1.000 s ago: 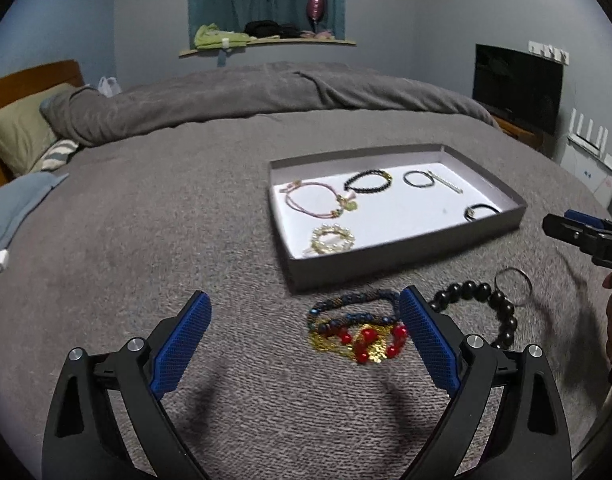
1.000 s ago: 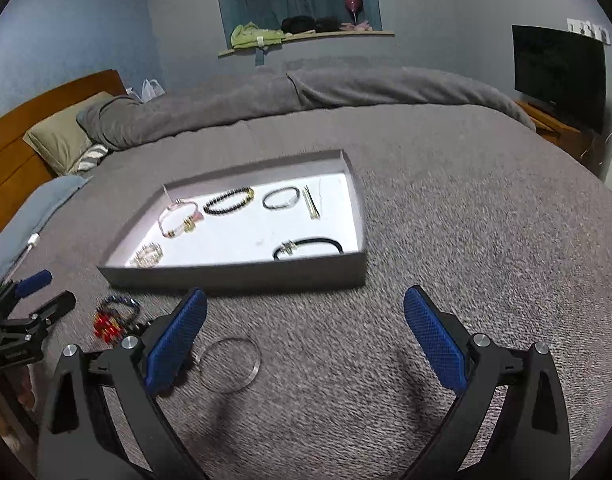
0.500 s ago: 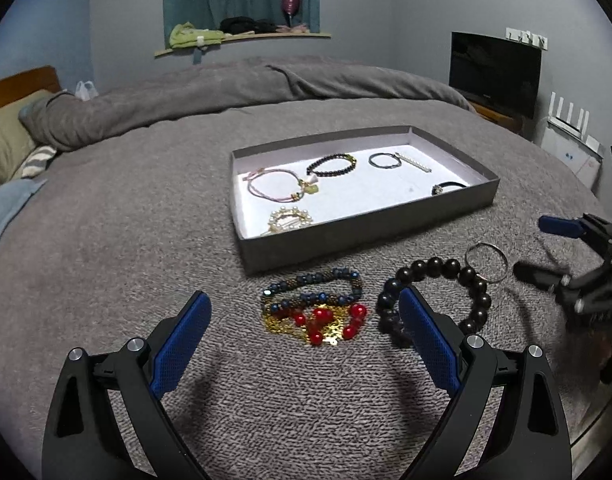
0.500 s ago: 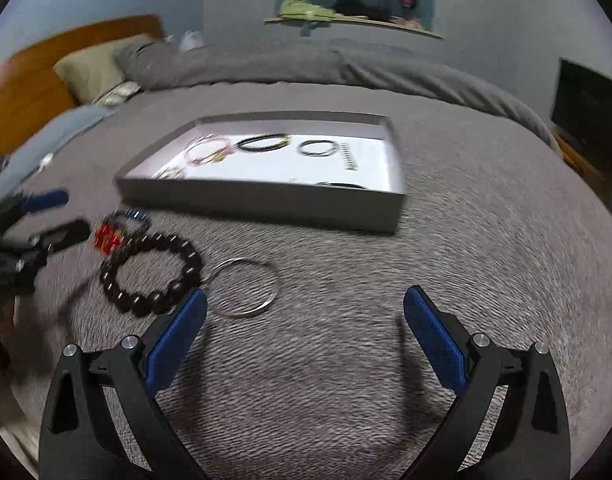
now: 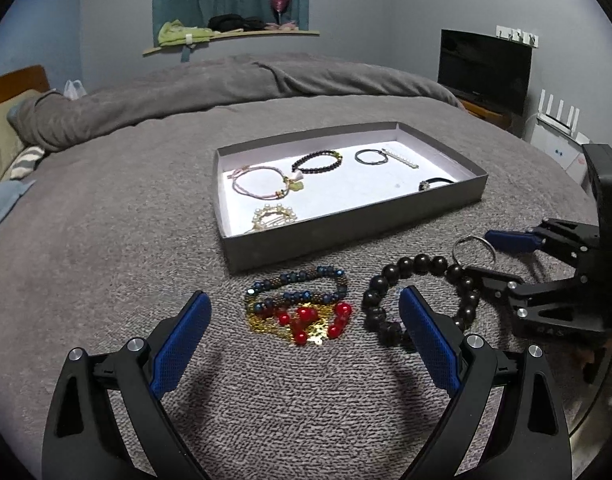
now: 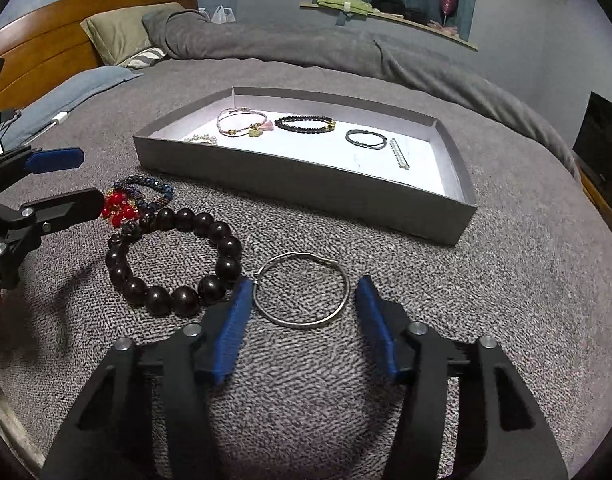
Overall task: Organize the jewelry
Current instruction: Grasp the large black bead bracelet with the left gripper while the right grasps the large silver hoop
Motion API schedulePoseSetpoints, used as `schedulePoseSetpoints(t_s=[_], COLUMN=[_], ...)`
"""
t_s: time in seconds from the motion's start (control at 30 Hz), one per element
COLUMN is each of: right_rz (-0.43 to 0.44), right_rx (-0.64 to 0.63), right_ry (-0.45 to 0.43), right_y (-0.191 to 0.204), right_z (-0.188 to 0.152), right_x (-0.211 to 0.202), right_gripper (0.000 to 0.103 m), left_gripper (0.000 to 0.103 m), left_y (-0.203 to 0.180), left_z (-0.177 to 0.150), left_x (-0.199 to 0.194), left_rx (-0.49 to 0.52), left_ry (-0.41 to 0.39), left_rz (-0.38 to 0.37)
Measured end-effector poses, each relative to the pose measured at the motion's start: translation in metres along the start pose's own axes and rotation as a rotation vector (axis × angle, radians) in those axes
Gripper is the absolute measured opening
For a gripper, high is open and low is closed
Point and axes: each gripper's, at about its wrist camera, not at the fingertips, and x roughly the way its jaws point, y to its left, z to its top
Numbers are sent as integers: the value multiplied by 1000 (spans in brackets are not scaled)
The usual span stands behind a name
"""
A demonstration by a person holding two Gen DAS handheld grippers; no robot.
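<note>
A thin silver ring bangle point(image 6: 302, 324) lies on the grey blanket between the blue pads of my right gripper point(image 6: 304, 282). Its jaws are closing around the bangle, with the right pad still a little apart from it. Left of it lies a dark big-bead bracelet point(image 6: 154, 300), then a blue bead bracelet point(image 5: 298, 280) and a red and gold piece point(image 5: 302, 320). My left gripper point(image 5: 304, 296) hangs open above that red and gold pile, holding nothing. A grey tray point(image 5: 345, 236) beyond holds several bracelets and a pearl clip.
The bed's rumpled duvet point(image 5: 226, 88) and pillows point(image 6: 118, 32) lie behind the tray. A television point(image 5: 483, 64) stands at the right, and the bed's edge runs near the right gripper point(image 5: 481, 252). Bare blanket lies left of the tray.
My right gripper swung down and in over the silver bangle, rolling as it came, and its jaws narrowed around it. The left gripper barely moved and stays open.
</note>
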Motion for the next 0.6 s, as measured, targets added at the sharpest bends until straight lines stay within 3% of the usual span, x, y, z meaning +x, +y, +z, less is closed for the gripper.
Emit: schedulePoseSetpoints(t_s=[0.43,0.57,0.6], right_rz=[-50,-52,-48], right_rx=[137,166,170], right_ry=[-7,-11,-10], right_y=[-39,-49,-50], right_z=[-2,-3,-3], right_x=[-16,-19,-19], right_gripper=[50,50,50], left_gripper=[89,70,59], left_y=[-34,-46,-48], left_z=[0,1,3], left_x=[0,6,8], left_rx=[68,104,110], left_ry=[-4,17,27], left_rz=[-131,-140,-131])
